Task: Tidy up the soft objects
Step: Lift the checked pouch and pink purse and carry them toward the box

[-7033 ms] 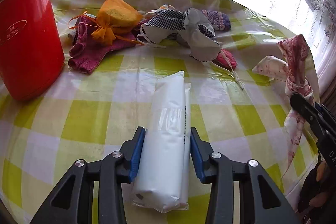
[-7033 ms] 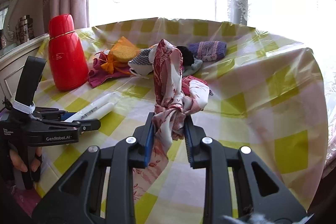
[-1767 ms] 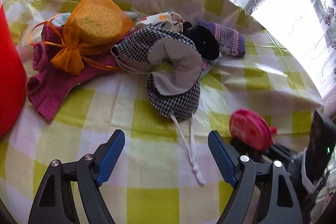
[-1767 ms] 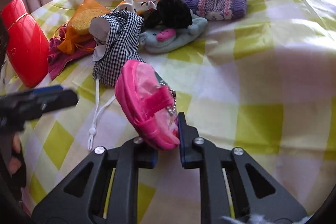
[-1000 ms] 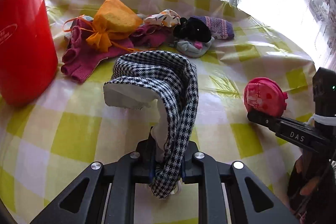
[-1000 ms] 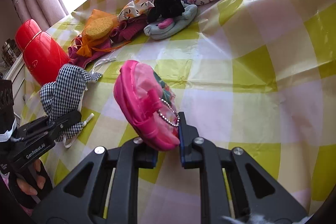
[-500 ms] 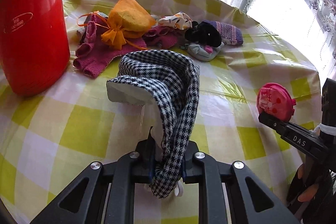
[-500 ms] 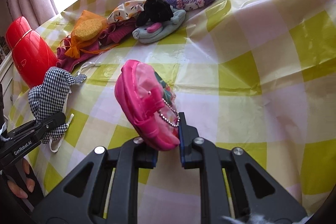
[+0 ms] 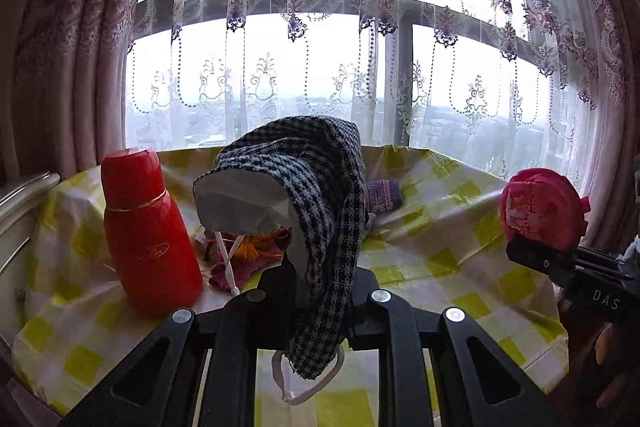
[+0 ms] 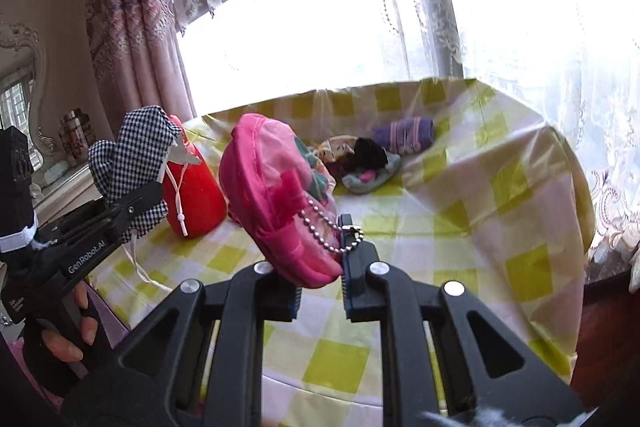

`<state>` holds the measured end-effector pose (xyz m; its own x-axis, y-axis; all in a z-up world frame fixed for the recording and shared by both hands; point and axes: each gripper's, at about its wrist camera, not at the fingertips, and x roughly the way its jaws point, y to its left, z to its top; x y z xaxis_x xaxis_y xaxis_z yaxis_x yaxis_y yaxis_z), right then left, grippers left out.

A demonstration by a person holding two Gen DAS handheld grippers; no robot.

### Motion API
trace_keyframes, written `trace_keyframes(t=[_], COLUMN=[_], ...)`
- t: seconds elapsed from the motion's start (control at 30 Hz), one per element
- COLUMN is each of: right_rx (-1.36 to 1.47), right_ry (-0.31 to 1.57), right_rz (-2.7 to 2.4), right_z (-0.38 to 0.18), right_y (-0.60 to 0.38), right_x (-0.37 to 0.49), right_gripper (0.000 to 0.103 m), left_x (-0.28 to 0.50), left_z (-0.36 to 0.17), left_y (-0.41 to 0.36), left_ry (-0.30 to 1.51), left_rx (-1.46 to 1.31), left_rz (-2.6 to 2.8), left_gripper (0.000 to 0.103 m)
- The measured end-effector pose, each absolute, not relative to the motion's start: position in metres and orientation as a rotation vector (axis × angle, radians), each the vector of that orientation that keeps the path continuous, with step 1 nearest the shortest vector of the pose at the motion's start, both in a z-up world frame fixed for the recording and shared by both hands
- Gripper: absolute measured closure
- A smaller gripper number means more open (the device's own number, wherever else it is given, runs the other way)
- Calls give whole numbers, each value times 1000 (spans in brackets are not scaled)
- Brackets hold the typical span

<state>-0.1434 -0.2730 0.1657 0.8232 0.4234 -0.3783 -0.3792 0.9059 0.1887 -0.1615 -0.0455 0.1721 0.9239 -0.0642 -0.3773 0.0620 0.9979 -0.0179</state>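
Two grippers are up above the table, each clamped on a soft thing. Left gripper [image 9: 316,291] has its jaws pinched narrow on the black-and-white checked hat [image 9: 316,195], which rises straight ahead of the fingers and flops over toward the gripper's left, showing its pale lining; white cords dangle below the jaws. Right gripper [image 10: 320,279] is squeezed nearly closed on the pink pouch [image 10: 276,203], which stands tilted up and to the left of its fingertips, a bead chain draped across to the right finger.

From the left gripper, the red flask [image 9: 148,231] stands ahead and to the left on the yellow-checked tablecloth [image 9: 452,247]; an orange and magenta bundle [image 9: 252,251] lies just past the jaws, partly hidden by the hat. A purple knitted piece [image 9: 382,193] sits farther ahead, right of the hat. The other gripper with the pouch shows at the far right.

From the right gripper, a small heap of a black item on a grey-blue one [image 10: 368,165] lies ahead and slightly right, the purple piece beyond it. A hand [image 10: 68,331] holding the left tool is at the lower left
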Motion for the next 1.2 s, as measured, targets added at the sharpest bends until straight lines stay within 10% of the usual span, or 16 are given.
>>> trace_keyframes(t=[1.2], right_rx=[-105], right_ry=[615], right_rz=[1037], right_z=[183], right_y=[-91], right_x=[-219], right_gripper=[85], left_x=[-303], left_z=[166], left_y=[87], left_ry=[632], left_rx=[-32], left_rz=[246], left_gripper=[83])
